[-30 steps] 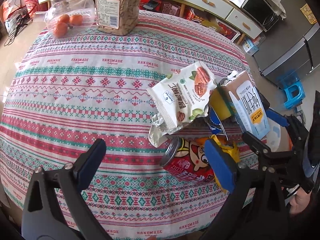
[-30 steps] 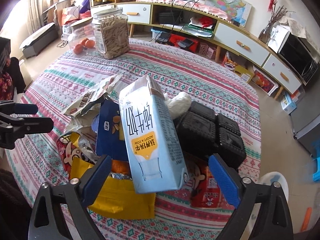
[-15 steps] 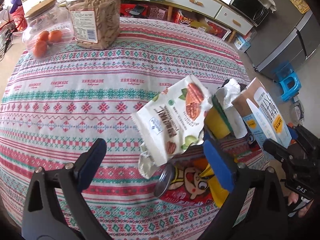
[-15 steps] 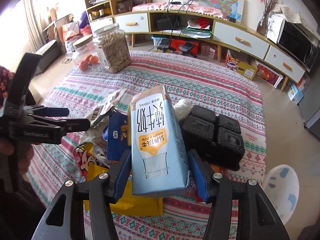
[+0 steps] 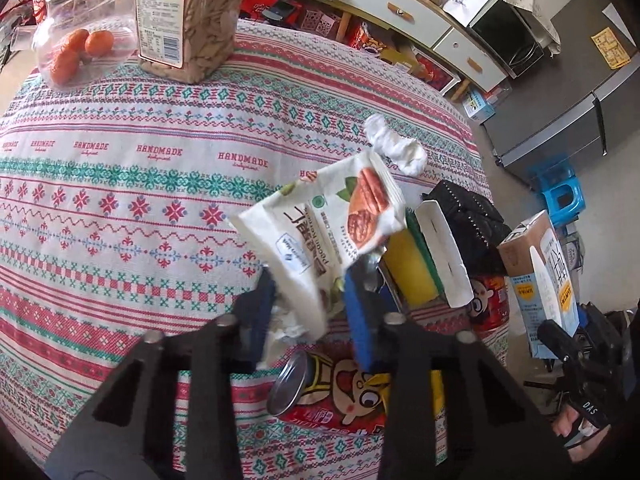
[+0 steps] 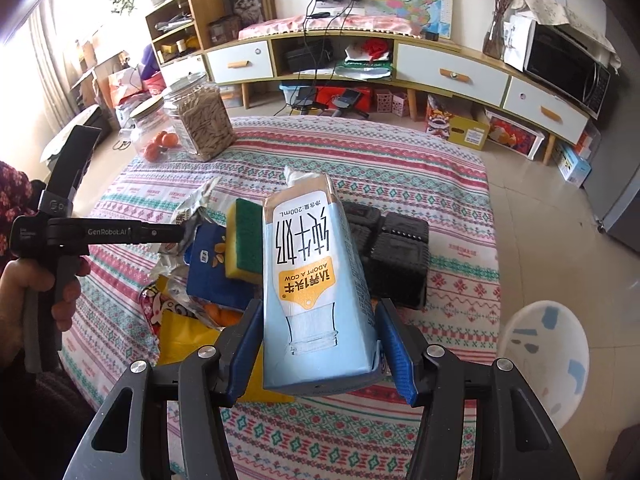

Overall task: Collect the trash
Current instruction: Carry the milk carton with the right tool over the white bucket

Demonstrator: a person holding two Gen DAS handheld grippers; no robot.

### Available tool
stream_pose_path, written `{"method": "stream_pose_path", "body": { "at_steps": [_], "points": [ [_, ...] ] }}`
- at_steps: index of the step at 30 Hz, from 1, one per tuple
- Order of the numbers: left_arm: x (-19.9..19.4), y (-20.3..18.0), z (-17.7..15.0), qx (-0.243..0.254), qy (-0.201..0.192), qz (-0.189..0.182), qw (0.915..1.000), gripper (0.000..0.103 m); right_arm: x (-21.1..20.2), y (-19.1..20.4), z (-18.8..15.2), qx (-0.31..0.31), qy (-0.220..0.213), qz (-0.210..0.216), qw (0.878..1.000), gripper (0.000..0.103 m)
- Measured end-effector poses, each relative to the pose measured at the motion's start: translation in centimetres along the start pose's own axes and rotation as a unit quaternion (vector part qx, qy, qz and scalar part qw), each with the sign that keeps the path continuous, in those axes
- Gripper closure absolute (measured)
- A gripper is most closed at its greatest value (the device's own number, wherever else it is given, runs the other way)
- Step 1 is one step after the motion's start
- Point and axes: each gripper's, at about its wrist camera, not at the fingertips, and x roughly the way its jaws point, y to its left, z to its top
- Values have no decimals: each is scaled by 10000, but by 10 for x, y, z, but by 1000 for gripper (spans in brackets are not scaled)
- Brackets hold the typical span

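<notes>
Covering table: patterned tablecloth (image 5: 120, 168), trash-strewn

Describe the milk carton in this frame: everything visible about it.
The milk carton is a small pale-blue paperboard box with a white bottle graphic, an orange label band, large dark lettering and a brown folded top. It is clamped near its base between the blue pads of the right tool, tilted, top pointing away, lifted above the trash pile on the patterned tablecloth.

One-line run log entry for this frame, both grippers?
left gripper: just closed on nut snack bag | right gripper: shut on milk carton, lifted | rest of trash on table
</notes>
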Motion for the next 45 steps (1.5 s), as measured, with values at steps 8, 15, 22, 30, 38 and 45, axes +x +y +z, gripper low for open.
{"method": "stream_pose_path", "body": {
  "at_steps": [8,15,22,30,38,45],
  "points": [
    [-15,-3,-3,44,-212,22,9998,88,-14,-22,-4,281,-110,-14,9995,46],
    [-42,-13,-6,173,-719,118,9972,94,-22,-41,-7,547,-167,-10,9984,49],
    [-54,-29,-10,271,-889,-49,9957,94,-34,-54,-9,696,-268,-40,9972,49],
    [-52,-78,-21,672,-839,-397,9934,94,-51,-89,-22,1032,-348,-272,9937,49],
    [-21,-147,-37,1274,-433,-713,9883,94,-65,-145,-53,1576,-228,-673,9849,49],
    [4,-213,-50,1806,-206,-902,9792,95,-77,-202,-86,2099,-78,-940,9732,49]
  ]
}}
